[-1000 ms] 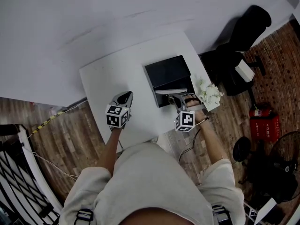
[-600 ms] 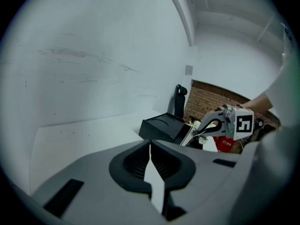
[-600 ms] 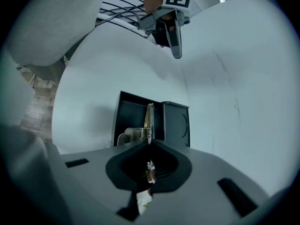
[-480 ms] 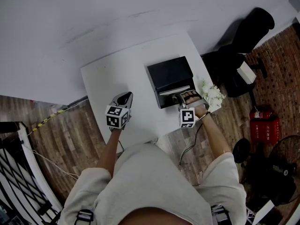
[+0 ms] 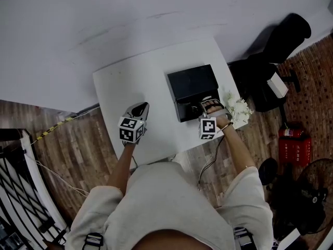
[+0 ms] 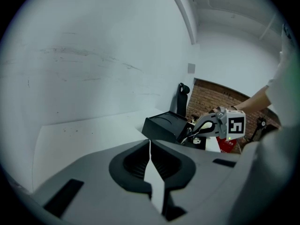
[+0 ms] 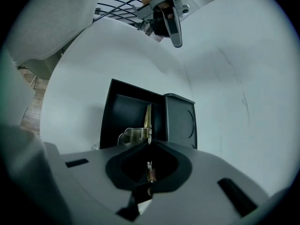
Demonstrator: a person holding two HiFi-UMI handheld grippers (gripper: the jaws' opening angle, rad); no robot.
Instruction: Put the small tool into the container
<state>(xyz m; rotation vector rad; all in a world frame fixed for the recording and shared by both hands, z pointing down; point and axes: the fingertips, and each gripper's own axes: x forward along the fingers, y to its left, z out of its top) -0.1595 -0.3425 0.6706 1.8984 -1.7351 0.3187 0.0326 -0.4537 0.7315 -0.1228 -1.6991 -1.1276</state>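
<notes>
Right tool (image 7: pixel 149 143) crept over the box (image 7: pixel 180 121), pinching a metal piece (image 7: pixel 146 117); left tool (image 6: pixel 150 146) stayed pressed together, empty.

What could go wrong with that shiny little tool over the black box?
1. The right gripper pinches a thin metal tool that sticks out past its jaws, so it might twist or slip early.
2. Only part of the black container is open; released off-centre, the tool could land on the white table.
3. The left gripper isn't steadying the container, so a bump might shove it.
</notes>
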